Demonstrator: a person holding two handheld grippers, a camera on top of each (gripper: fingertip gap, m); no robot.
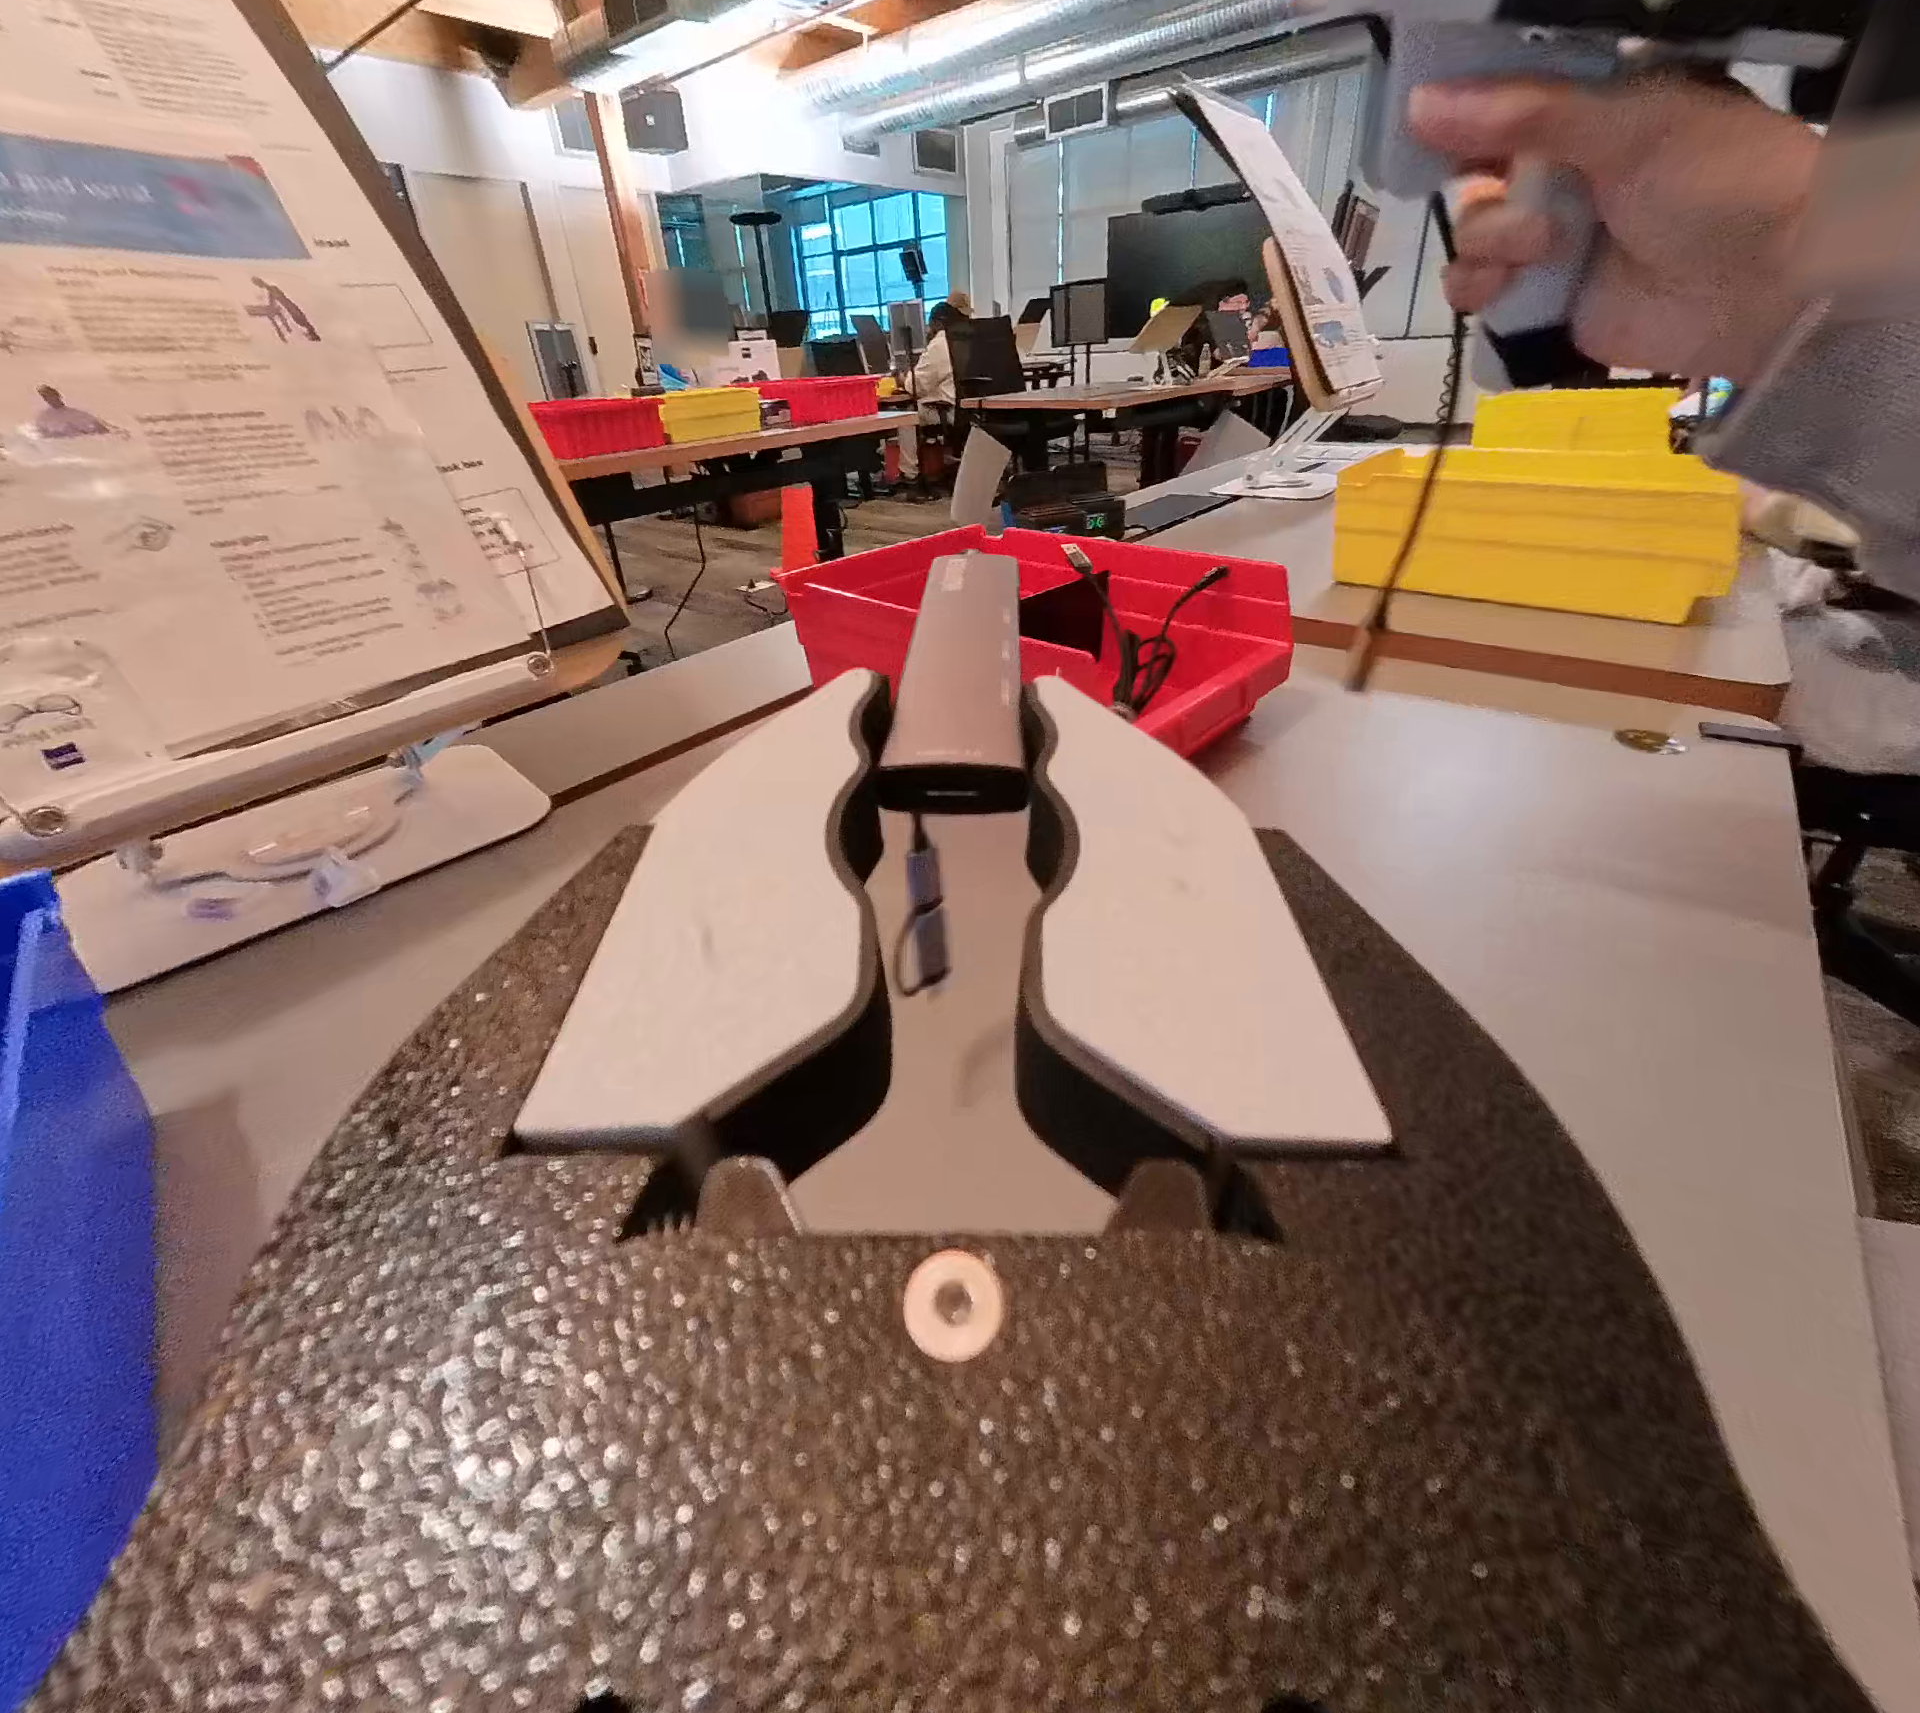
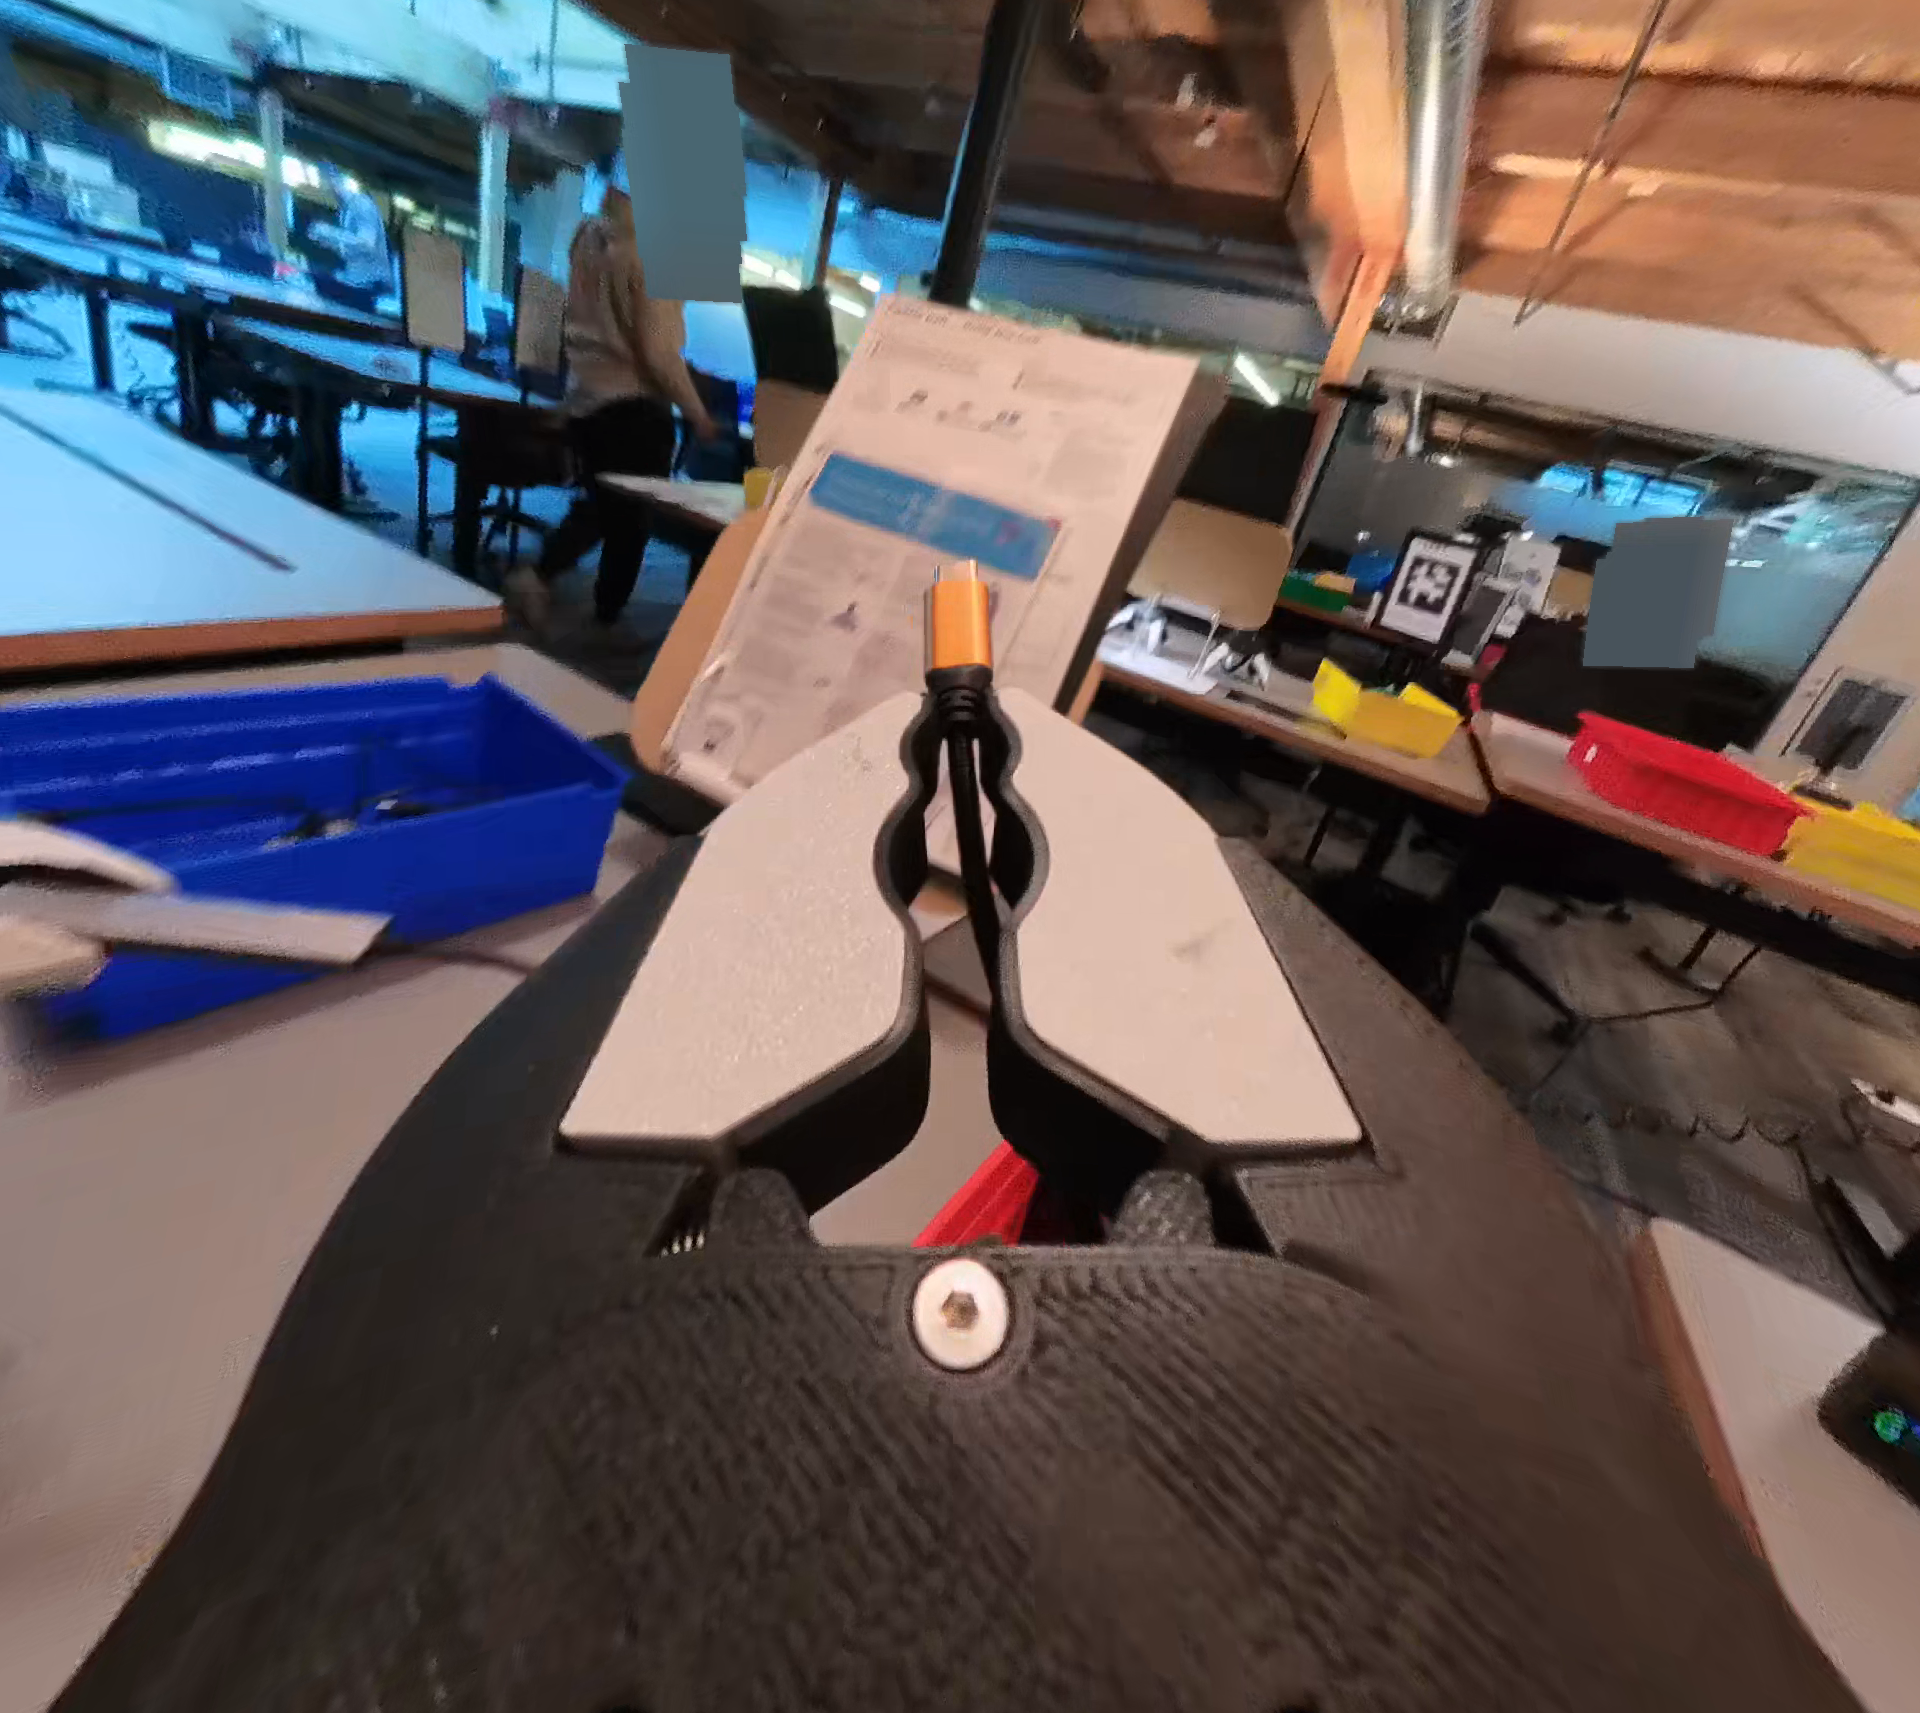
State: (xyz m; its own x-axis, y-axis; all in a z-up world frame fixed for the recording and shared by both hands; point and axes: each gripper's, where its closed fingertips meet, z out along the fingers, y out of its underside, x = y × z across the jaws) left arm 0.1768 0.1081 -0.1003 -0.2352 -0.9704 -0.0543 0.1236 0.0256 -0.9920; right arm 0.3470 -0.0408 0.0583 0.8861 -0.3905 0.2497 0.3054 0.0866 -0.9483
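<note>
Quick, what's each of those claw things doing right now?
Left gripper: closed on a grey USB hub.
Right gripper: closed on a black cable with an orange plug.

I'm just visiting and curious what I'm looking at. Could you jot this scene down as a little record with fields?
Left gripper: shut on a grey adapter block, held above the table
Hanging from block: short cable with small plug
Right gripper: shut on a black cable, its orange plug pointing forward past the fingertips
Red bin: beyond the block, black cable inside
Blue bin: left side
Yellow bins: stacked, right
Instruction board: propped on a stand
</note>
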